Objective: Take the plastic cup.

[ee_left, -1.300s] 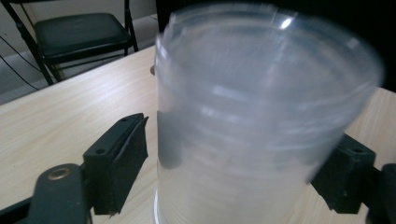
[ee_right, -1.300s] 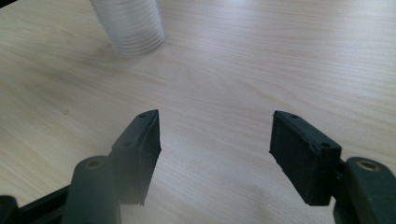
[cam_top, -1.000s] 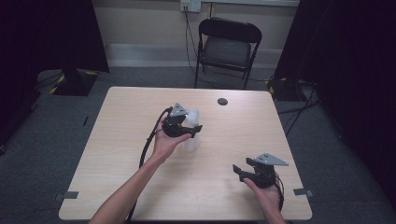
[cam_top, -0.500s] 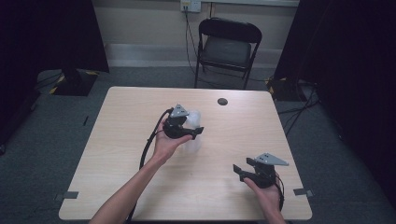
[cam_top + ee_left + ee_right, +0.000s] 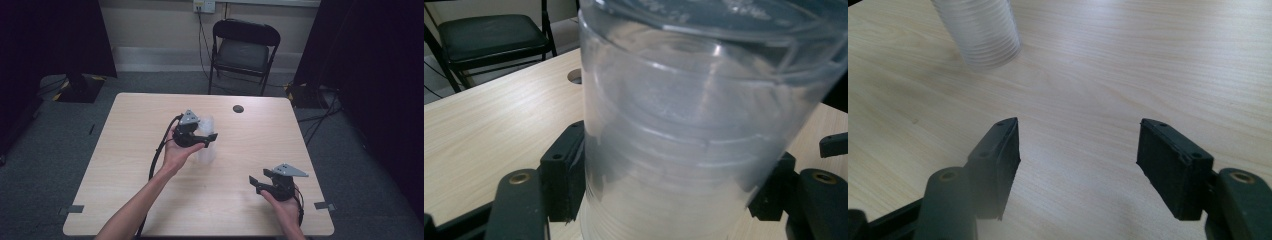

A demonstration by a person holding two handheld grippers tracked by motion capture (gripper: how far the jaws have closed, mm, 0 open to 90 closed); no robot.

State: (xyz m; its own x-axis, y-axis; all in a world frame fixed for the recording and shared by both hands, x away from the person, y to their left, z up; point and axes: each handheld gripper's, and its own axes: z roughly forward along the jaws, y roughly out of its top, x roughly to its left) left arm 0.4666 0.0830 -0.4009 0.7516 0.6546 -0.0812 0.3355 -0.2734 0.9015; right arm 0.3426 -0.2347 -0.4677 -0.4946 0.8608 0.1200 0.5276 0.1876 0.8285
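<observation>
High view: a person sits at a light wood table (image 5: 125, 165), one gripper in each hand. Left gripper (image 5: 204, 141) is near the table's middle, w/ a stack of clear plastic cups (image 5: 206, 137) between its jaws; the stack stands upright on the tabletop. Left gripper view: cups (image 5: 704, 120) sit between the two black pads, one pad against each side of the stack, so it's a grip on the cups. Jaws have just been closing a bit, w/ the cups between them. Ridged rims of the nested cups show through the clear wall.

Right gripper (image 5: 261, 182) is low at the table's near right corner, well apart from the cups, held in the person's right hand (image 5: 282, 207). Right gripper view: jaws stand wide, nothing between them, bare wood under them; the cup stack (image 5: 979, 32) shows farther off at top left, base on the table.

Other stuff: small dark round hole (image 5: 238, 108) in the tabletop beyond the cups, toward the far edge. Black folding chair (image 5: 243, 52) stands behind the table by the wall. A black cable (image 5: 159, 155) trails from the left gripper along the forearm.
</observation>
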